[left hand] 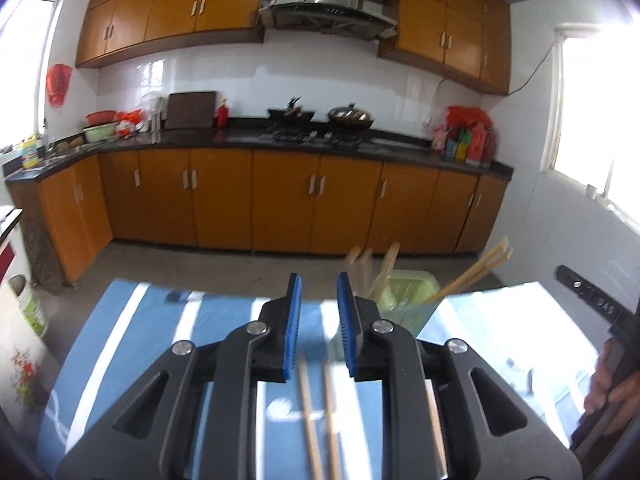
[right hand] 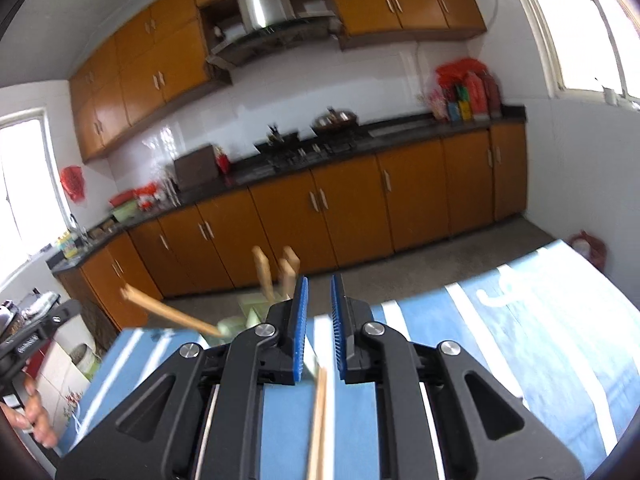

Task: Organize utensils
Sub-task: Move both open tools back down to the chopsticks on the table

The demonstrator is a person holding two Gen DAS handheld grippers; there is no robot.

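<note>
A pale green utensil holder [left hand: 404, 300] stands on the blue striped tablecloth [left hand: 120, 340], with wooden utensil handles [left hand: 386, 264] and chopsticks [left hand: 476, 272] sticking out of it. My left gripper [left hand: 319, 312] is open and empty, just left of the holder. A pair of chopsticks [left hand: 316, 420] lies on the cloth under it. In the right wrist view the holder [right hand: 248, 316] is ahead to the left with wooden handles [right hand: 276, 268]. My right gripper [right hand: 319, 308] is open, above another pair of chopsticks [right hand: 318, 424] on the cloth.
Beyond the table edge is bare floor [left hand: 240, 264], then orange kitchen cabinets [left hand: 280, 204] under a dark counter. A black power strip [left hand: 588, 292] is on the wall to the right. A white bucket [left hand: 28, 304] stands on the floor at left.
</note>
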